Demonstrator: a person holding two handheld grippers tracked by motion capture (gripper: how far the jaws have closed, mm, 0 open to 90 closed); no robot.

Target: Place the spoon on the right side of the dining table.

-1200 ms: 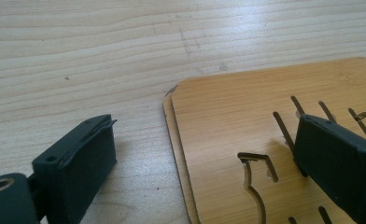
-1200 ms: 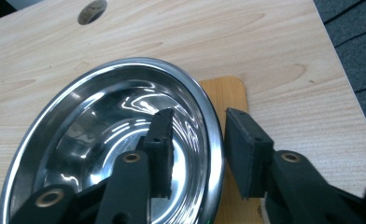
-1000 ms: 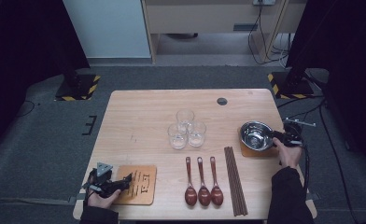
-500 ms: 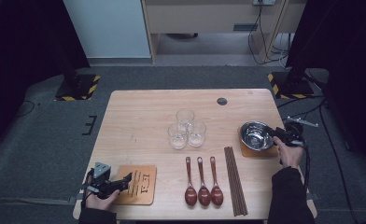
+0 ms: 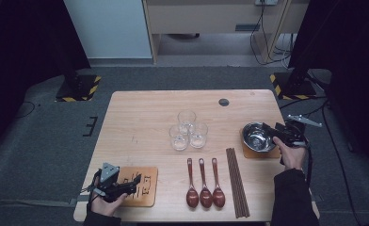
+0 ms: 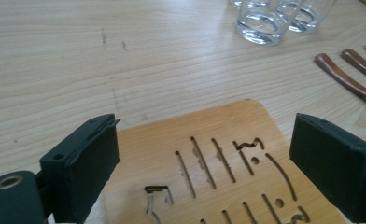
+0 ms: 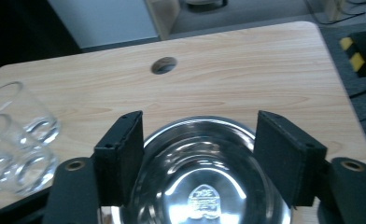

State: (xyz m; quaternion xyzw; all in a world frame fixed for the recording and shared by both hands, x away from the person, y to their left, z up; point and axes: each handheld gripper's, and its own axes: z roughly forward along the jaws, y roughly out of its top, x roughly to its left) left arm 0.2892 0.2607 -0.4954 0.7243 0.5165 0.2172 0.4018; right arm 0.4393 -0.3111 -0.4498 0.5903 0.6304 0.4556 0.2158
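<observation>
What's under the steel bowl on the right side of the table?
The steel bowl sits on a wooden coaster; only its near edge and corner stick out, and the rest is covered by the bowl. The bowl itself looks empty, with a stamped mark on its bottom.

Even overhead light, table [image 5: 145, 122] bright, surroundings fall off to near black at both sides of the high view. High view soft, low detail, mild grain. Left gripper view: sharp on the board [image 6: 218, 168] between the jaws, glasses [image 6: 265, 21] ahead of the gripper slightly soft, jaw edges a bit blurred. Right gripper view: strong white glare streaks on the steel bowl [image 7: 204, 182] between the jaws, reflections smear its stamped mark; glasses to the gripper's left blurred; wide-angle bend at frame edges. Shadows faint, short.
</observation>
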